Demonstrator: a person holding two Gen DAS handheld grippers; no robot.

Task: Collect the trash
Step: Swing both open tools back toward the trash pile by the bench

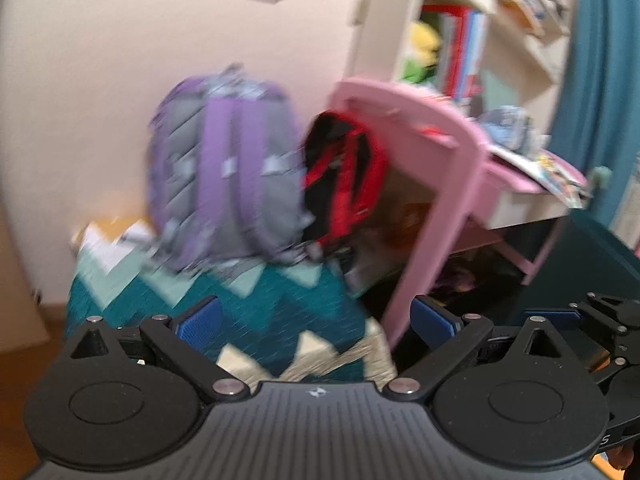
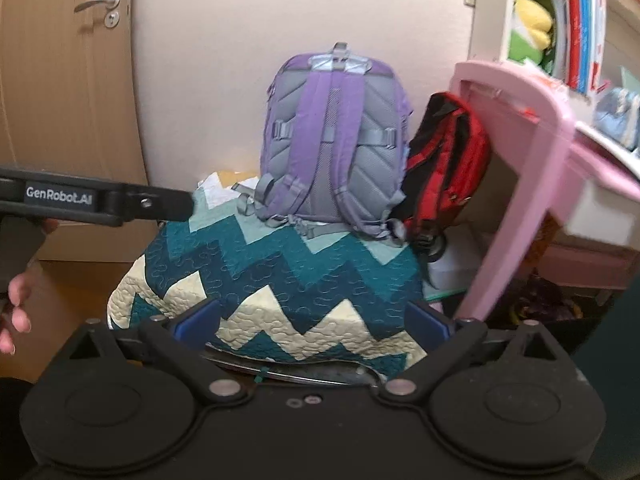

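Left gripper (image 1: 316,316): bottom of the left wrist view, blue-padded jaws spread wide, nothing between them; only the quilt shows in the gap.
Right gripper (image 2: 314,318): bottom of the right wrist view, jaws likewise wide and empty.
Hand (image 2: 16,304): lower left edge of the right wrist view, fingers below the black body of the left gripper, which enters from the left edge.
Door (image 2: 68,100): upper left, wooden, with a metal lever handle.
Quilt (image 2: 280,280): centre, teal and cream zigzag, draped over a raised surface.
Papers (image 2: 220,188): pale loose sheets at the quilt's far left edge, against the wall; whether they are trash cannot be told.
Purple backpack (image 2: 334,140): upright on the quilt, straps facing the camera.
Red backpack (image 2: 448,168): just right of the purple one, touching it.
Pink desk (image 2: 532,168): right, tilted by the lens.
Bookshelf (image 2: 576,24): upper right, holding books and a plush toy.
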